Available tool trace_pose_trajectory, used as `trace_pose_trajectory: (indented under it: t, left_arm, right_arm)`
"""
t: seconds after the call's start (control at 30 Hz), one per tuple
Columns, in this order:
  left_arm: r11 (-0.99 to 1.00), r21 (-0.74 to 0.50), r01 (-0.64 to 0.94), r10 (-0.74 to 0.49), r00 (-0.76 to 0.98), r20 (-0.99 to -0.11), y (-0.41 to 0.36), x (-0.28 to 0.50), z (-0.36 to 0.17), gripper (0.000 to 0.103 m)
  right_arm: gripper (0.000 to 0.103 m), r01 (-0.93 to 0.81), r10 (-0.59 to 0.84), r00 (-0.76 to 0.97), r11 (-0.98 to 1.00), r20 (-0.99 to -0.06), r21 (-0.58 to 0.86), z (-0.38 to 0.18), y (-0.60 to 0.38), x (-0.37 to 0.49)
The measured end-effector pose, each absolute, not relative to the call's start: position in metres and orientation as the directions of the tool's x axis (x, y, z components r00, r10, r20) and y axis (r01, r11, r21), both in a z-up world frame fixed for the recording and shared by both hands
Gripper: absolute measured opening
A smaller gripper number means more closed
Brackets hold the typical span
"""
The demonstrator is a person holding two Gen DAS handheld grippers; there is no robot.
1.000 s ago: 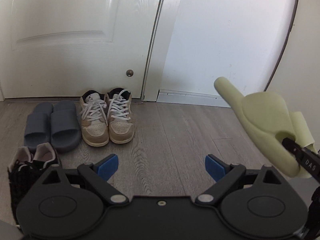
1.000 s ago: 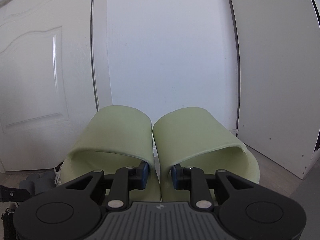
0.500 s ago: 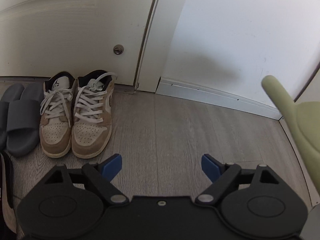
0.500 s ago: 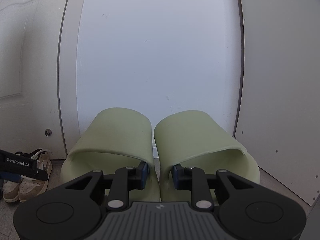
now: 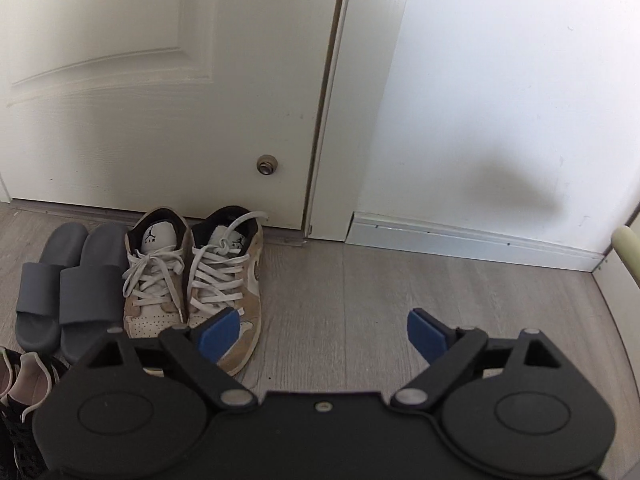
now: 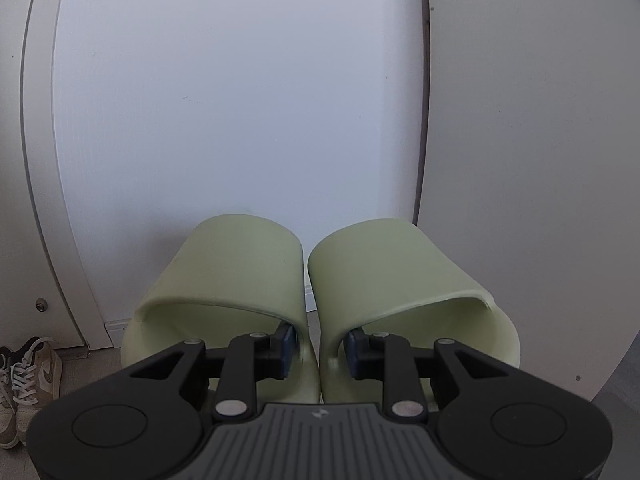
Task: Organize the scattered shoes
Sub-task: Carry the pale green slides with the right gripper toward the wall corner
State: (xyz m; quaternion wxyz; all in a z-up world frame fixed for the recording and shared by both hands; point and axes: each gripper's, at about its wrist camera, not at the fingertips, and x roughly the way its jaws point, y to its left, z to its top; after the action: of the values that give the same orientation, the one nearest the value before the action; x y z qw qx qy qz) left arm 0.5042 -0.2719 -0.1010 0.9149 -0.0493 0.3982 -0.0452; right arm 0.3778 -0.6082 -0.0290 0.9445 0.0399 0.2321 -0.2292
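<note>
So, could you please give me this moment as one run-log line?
right gripper: shut on green slides | left gripper: open, empty | tan sneakers, grey slides: by door

Grey wood-look floor (image 5: 340,280), grey slides (image 5: 68,292) paired by the door, tan laced sneakers (image 5: 192,276) just beside them, dark knit shoes (image 5: 20,408) at lower left edge

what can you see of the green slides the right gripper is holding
The pale green slides are a matched pair of smooth, foam-like slip-ons with wide one-piece straps, held side by side, strap openings facing the camera. The right gripper is shut on their adjoining inner strap walls, one finger inside each. They sit before the white wall, beside the tan sneakers. Whether they touch the floor is hidden.
</note>
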Motion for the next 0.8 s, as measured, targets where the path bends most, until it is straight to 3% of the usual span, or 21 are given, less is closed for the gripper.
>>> trace_pose_trajectory:
  t: [0.23, 0.6, 0.8]
  left_arm:
    - [0.969, -0.245, 0.022, -0.202, 0.638, -0.743, -0.358, 0.491, -0.131, 0.091]
    - [0.988, -0.086, 0.129, -0.149, 0.641, -0.753, -0.458, 0.500, -0.133, 0.091]
    - [0.986, -0.100, 0.132, -0.160, 0.606, -0.780, -0.499, 0.520, -0.154, 0.091]
  right_arm:
    - [0.032, 0.351, -0.311, 0.819, 0.936, -0.482, -0.009, -0.114, -0.680, 0.397]
    - [0.032, 0.384, -0.273, 0.793, 0.918, -0.545, 0.098, -0.171, -0.791, 0.432]
    - [0.032, 0.355, -0.268, 0.782, 0.933, -0.562, 0.050, -0.199, -0.840, 0.445]
